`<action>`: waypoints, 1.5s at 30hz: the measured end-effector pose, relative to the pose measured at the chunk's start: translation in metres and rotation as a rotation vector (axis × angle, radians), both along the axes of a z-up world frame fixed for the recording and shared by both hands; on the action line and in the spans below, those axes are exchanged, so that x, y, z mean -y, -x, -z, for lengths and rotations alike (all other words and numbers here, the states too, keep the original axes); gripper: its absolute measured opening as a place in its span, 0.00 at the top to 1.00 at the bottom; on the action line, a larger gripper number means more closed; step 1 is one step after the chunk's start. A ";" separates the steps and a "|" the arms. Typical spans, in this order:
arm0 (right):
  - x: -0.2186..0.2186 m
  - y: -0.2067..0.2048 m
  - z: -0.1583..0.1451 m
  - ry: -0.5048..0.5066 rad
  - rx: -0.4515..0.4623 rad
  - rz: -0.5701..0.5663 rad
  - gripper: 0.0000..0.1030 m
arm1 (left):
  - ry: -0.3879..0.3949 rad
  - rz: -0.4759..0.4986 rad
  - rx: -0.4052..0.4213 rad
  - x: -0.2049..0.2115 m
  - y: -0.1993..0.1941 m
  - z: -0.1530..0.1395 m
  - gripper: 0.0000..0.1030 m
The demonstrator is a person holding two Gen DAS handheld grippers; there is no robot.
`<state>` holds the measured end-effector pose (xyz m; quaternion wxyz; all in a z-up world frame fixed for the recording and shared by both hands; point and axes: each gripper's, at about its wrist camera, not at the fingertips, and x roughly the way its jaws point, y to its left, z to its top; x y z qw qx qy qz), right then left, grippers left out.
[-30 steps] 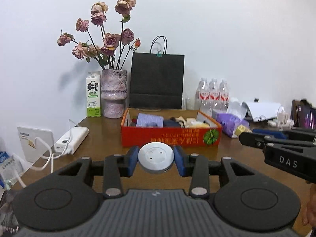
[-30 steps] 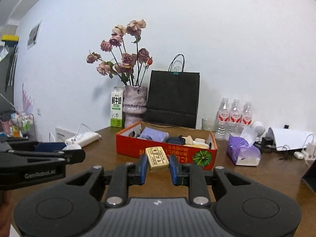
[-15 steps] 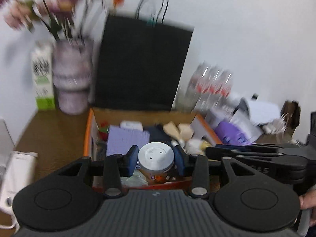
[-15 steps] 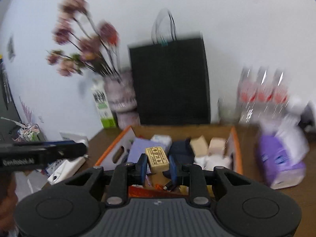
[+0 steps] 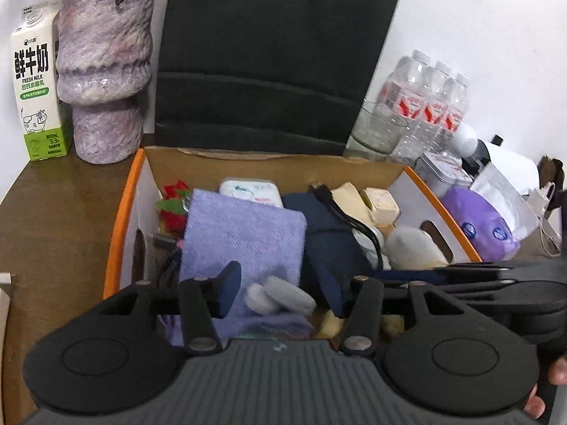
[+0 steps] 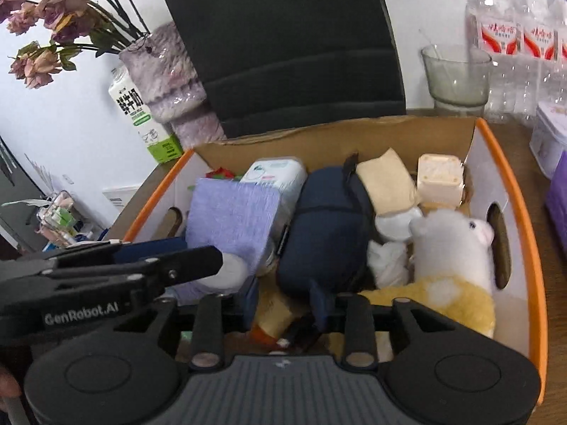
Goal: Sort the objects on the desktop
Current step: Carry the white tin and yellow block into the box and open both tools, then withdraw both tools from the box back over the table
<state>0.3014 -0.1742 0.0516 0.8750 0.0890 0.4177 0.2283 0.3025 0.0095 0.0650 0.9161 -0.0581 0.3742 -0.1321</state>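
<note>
Both grippers hang over the orange-rimmed cardboard box [image 5: 120, 212], which also shows in the right wrist view [image 6: 531, 248]. My left gripper [image 5: 280, 290] is open; the round white container [image 5: 280, 297] lies on its side between the fingers on the purple cloth [image 5: 244, 233]. My right gripper [image 6: 283, 301] is open; the small yellow box [image 6: 273, 315] lies below it among the box's contents. The left gripper [image 6: 170, 265] crosses the right wrist view from the left. The box also holds a navy pouch [image 6: 326, 219] and a white-and-yellow plush toy [image 6: 450, 248].
A purple vase [image 5: 102, 71] and milk carton [image 5: 35, 78] stand behind the box at left. A black paper bag [image 5: 273, 53] stands behind it. Water bottles [image 5: 425, 106], a glass [image 6: 457, 74] and a purple tissue pack [image 5: 478, 223] are at right.
Both grippers moved forward over the box and tilted down. Both opened: the white container dropped onto the purple cloth and the yellow box dropped into the box.
</note>
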 end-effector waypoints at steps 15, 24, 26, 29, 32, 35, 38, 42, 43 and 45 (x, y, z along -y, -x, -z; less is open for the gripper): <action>0.034 0.036 -0.036 0.122 0.126 0.181 0.35 | -0.086 -0.137 0.077 -0.005 0.059 -0.033 0.07; 0.044 0.174 -0.018 0.201 0.234 0.225 0.22 | -0.133 -0.120 0.156 0.017 0.198 -0.012 0.00; 0.042 0.199 -0.009 0.236 0.245 0.229 0.22 | -0.167 -0.110 0.162 0.022 0.224 -0.003 0.00; 0.036 0.237 0.006 0.264 0.256 0.214 0.22 | -0.177 -0.125 0.157 0.021 0.255 0.011 0.00; 0.034 0.274 0.017 0.261 0.260 0.224 0.22 | -0.153 -0.158 0.139 0.015 0.289 0.027 0.00; 0.034 0.310 0.026 0.256 0.251 0.220 0.21 | -0.182 -0.166 0.145 0.016 0.321 0.038 0.00; 0.033 0.337 0.032 0.231 0.227 0.239 0.18 | -0.206 -0.142 0.171 0.019 0.342 0.040 0.00; 0.023 0.353 0.040 0.249 0.225 0.229 0.18 | -0.181 -0.151 0.161 0.013 0.341 0.044 0.00; 0.022 0.353 0.042 0.264 0.226 0.234 0.18 | -0.165 -0.147 0.137 0.010 0.335 0.046 0.00; 0.019 0.350 0.044 0.286 0.232 0.242 0.16 | -0.150 -0.154 0.097 0.003 0.326 0.050 0.00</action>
